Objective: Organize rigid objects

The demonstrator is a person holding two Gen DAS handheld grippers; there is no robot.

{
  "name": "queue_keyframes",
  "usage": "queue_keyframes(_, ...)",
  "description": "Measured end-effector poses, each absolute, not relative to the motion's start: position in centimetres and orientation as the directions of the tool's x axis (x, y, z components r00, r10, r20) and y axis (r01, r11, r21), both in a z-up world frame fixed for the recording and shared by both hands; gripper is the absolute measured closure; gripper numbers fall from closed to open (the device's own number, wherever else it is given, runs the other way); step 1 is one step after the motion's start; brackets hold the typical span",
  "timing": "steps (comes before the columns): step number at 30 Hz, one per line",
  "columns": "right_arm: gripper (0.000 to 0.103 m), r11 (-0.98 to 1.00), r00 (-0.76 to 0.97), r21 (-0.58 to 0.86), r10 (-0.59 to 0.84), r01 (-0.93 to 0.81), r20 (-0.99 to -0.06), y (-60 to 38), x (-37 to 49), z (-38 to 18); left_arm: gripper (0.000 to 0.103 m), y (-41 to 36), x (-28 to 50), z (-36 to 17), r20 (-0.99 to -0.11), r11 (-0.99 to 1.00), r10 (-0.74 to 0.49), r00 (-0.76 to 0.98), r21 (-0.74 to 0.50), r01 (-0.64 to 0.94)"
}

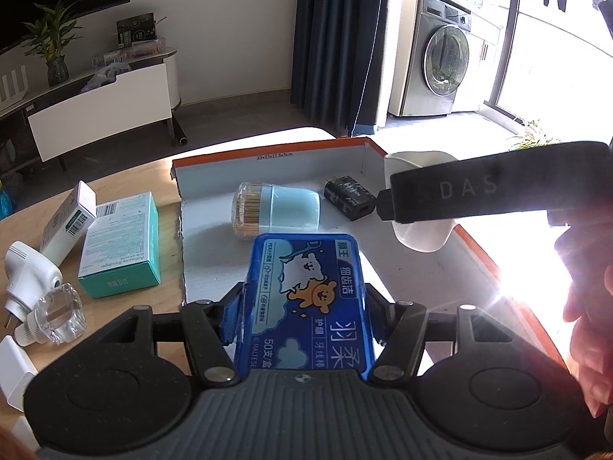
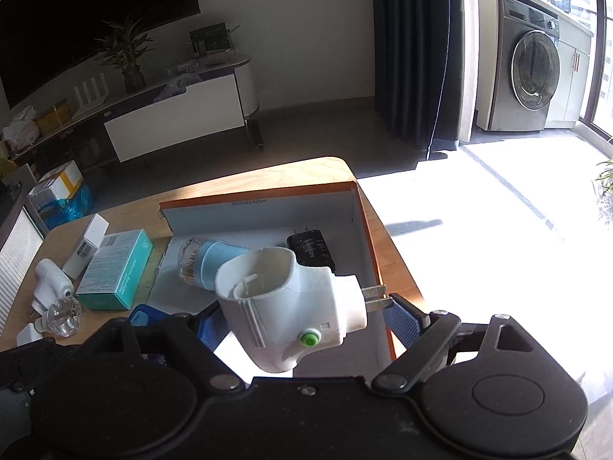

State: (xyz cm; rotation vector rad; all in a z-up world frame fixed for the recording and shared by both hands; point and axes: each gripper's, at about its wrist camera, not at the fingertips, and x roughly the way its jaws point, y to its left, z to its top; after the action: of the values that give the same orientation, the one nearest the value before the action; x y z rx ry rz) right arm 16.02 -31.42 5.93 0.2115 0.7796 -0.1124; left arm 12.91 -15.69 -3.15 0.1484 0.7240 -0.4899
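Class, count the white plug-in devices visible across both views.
2: one white plug-in device held in the right gripper over the box; the other lies on the table, left. More may be hidden.

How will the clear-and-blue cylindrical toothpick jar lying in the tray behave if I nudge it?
The clear-and-blue cylindrical toothpick jar lies on its side on the white tray floor, so it will probably roll. It looks like light, rigid plastic, likely sliding easily. The black charger block beside it may stop it.

Both wrist views look steeply down, sharing the orange-rimmed box [image 1: 367, 145].
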Motion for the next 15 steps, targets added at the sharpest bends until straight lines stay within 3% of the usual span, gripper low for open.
queue_keyframes(15,0.001,0.967,0.776,0.189,-0.014,0.171,-0.631,-32.8,14.6,8.0,0.040,-16.2,13.3,-3.2,-0.682,0.877,-0.391,0.618,-0.072,0.475)
